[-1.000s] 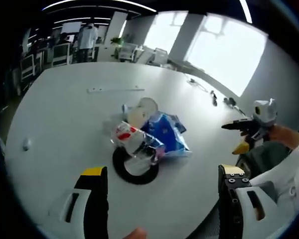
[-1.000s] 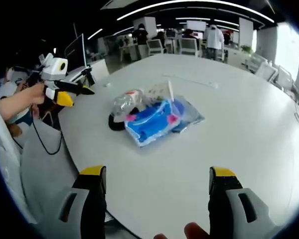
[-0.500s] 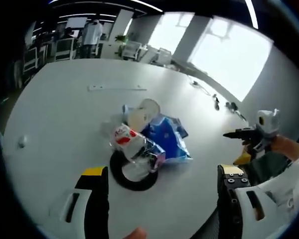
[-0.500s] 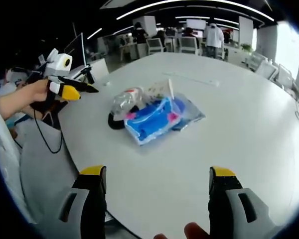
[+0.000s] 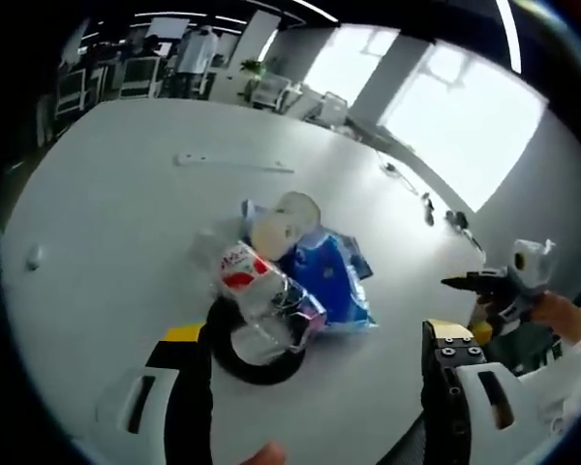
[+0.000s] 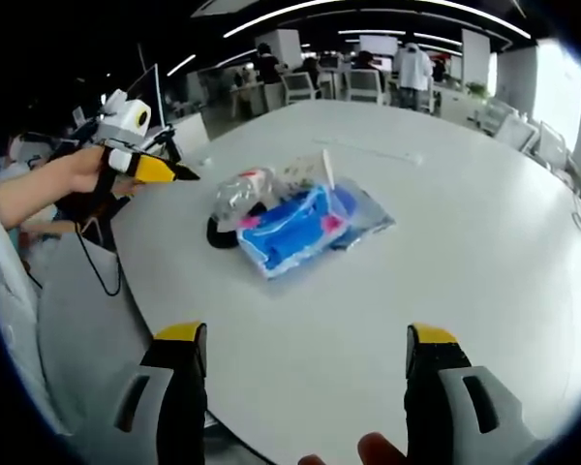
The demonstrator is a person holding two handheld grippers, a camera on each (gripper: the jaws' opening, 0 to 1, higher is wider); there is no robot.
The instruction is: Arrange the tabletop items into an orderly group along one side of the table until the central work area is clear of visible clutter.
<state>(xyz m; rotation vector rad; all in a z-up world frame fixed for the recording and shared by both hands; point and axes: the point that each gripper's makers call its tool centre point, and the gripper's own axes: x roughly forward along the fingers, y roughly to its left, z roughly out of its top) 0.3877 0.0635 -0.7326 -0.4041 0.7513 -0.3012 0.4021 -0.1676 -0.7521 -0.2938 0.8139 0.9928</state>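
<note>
Both the left gripper [image 5: 310,363] and right gripper [image 6: 308,373] stand wide open and empty short of the mid-table pile, where the clear plastic bottle [image 5: 257,281] looks light, crushable and slippery, best pinched across its body, and the blue packet [image 6: 290,228] soft.

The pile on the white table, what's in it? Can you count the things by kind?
Blue plastic packet: 1
Clear plastic bottle with a red label: 1
Black ring under the bottle: 1
White tape roll: 1
Total: 4 that I can tell apart; smaller bits in the heap are too blurred to count.
</note>
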